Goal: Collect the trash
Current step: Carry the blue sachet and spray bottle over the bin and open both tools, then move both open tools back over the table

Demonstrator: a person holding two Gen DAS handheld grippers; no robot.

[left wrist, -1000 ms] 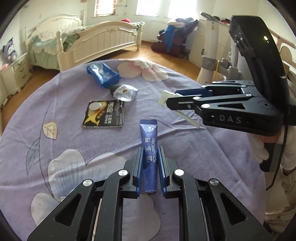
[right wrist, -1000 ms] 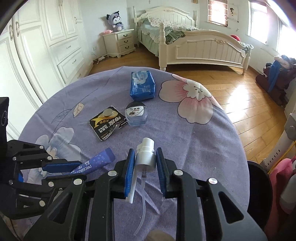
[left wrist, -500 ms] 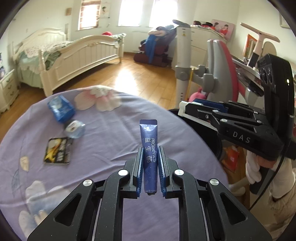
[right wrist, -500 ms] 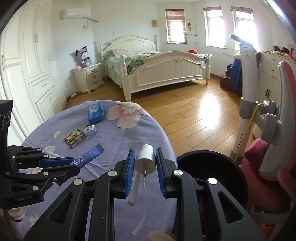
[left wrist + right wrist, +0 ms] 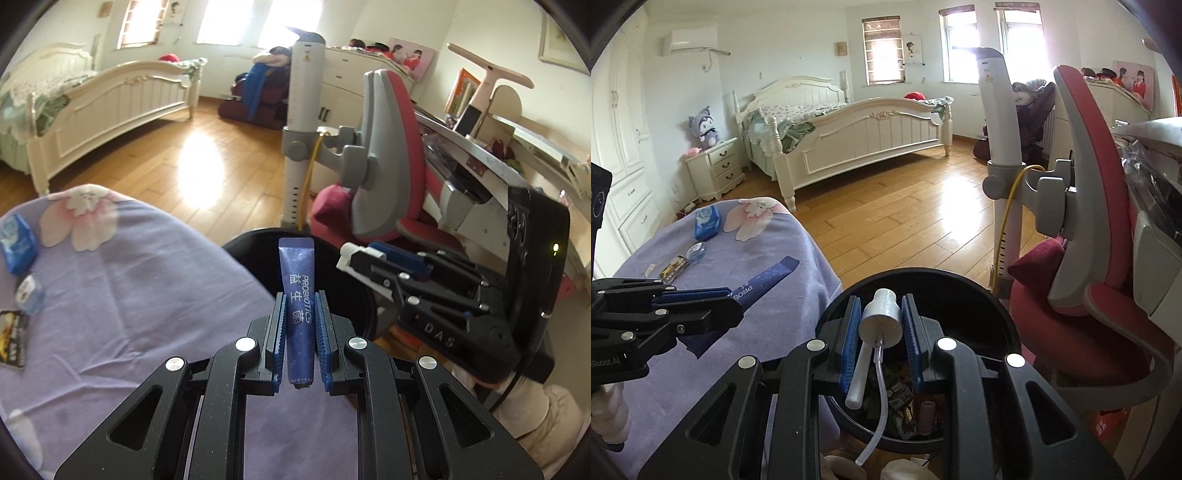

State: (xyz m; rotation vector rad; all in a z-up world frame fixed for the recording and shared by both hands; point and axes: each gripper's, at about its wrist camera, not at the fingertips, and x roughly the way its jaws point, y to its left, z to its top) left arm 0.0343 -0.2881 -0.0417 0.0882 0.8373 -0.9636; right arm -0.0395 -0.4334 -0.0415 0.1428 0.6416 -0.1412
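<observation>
Over the black bin [image 5: 1004, 314], at about six o'clock in the right wrist view, the right gripper [image 5: 881, 332] is clamped on a white spray pump [image 5: 881, 321] whose thin tube hangs down into the bin, where other scraps already lie. The risk, as I judge it, is on the other side: the left gripper [image 5: 299, 325], jaws nearly together and pinching a blue probiotics sachet [image 5: 297, 280], sits above the purple tablecloth [image 5: 129, 295] with only the sachet's tip toward the rim at twelve o'clock. Released there, the sachet could land on the cloth or slide to the floor. The pump's tube might also catch on the rim. A blue packet [image 5: 16, 240], a small bottle [image 5: 29, 295] and a dark wrapper [image 5: 11, 343] remain at nine o'clock.
</observation>
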